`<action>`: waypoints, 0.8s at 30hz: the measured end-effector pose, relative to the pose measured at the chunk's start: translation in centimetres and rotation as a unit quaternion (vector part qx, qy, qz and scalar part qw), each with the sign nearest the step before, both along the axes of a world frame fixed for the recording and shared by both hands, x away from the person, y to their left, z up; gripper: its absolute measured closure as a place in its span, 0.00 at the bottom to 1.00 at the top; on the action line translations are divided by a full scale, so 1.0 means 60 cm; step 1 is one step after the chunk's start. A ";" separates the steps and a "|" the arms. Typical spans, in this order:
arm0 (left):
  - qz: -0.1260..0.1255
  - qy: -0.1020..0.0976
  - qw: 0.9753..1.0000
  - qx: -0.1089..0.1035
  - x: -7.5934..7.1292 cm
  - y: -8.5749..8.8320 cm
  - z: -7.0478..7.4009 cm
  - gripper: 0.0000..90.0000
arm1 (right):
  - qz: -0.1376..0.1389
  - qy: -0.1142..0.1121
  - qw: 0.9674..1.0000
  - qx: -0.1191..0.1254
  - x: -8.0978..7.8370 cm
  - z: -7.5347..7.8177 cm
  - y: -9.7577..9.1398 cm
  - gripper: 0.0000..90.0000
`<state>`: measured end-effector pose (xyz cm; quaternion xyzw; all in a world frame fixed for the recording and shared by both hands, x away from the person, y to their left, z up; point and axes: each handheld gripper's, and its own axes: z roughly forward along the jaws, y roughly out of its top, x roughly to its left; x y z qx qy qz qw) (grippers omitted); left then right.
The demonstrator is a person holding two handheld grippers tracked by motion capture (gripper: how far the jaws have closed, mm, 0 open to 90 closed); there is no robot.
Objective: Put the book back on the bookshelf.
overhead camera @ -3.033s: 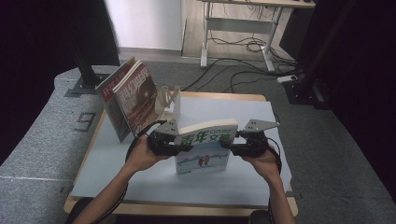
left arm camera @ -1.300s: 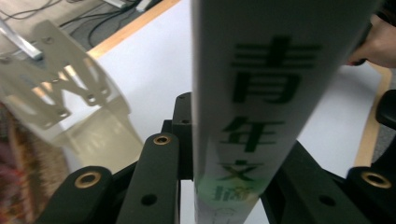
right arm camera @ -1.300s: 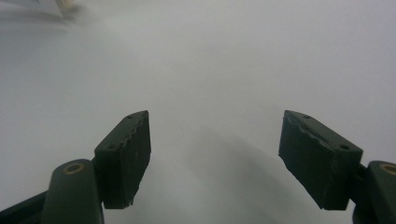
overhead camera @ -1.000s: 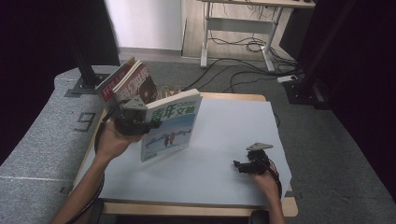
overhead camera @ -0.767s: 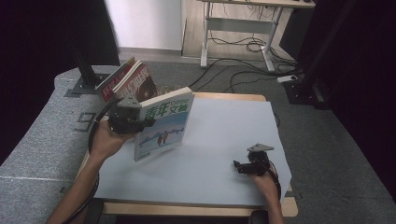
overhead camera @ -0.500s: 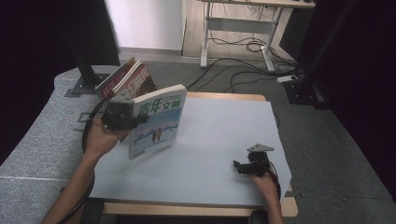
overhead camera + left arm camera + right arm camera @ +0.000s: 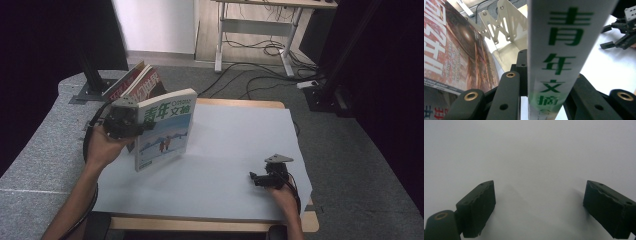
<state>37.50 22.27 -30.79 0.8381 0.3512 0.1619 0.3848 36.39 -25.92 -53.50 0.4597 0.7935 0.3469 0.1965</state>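
Observation:
A thick white book [image 7: 165, 127] with green characters and a snowy cover picture stands tilted over the table's left side, clear of the surface. My left gripper [image 7: 141, 127] is shut on its spine edge. In the left gripper view the black jaws [image 7: 551, 83] clamp the white spine [image 7: 559, 50] from both sides. My right gripper [image 7: 255, 179] rests low on the white table sheet [image 7: 235, 145] at the front right, apart from the book. Its jaws [image 7: 539, 207] stand open with only bare sheet between them. That gripper [image 7: 621, 37] is also in the left gripper view, far right.
Red-covered books [image 7: 135, 85] lean at the table's back left, close behind the held book; one cover [image 7: 454, 45] is beside my left jaw. A folding metal book rack [image 7: 504, 22] stands by them. A desk frame [image 7: 260, 30] and floor cables lie beyond the table.
Three seconds ago both grippers held the book at mid-table. Since then the right gripper has let go and settled at the front right. The left hand has carried the book leftward.

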 end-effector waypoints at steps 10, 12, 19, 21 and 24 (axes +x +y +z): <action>0.031 0.003 0.999 -0.008 -0.005 0.028 0.004 0.83 | 0.000 0.000 1.000 0.000 0.000 0.000 0.000 0.11; 0.038 0.005 0.999 -0.009 -0.003 0.030 0.004 0.83 | -0.001 0.000 1.000 0.000 0.000 0.000 0.000 0.11; 0.059 0.006 0.998 -0.010 0.007 0.020 0.006 0.83 | -0.001 0.000 1.000 0.000 0.000 0.000 0.000 0.11; 0.064 0.009 0.998 -0.013 0.011 0.015 0.007 0.83 | -0.001 0.000 1.000 0.000 0.000 0.000 0.000 0.11; 0.066 0.009 0.998 -0.013 0.016 0.010 0.007 0.83 | -0.001 0.000 1.000 0.000 0.000 0.000 0.000 0.11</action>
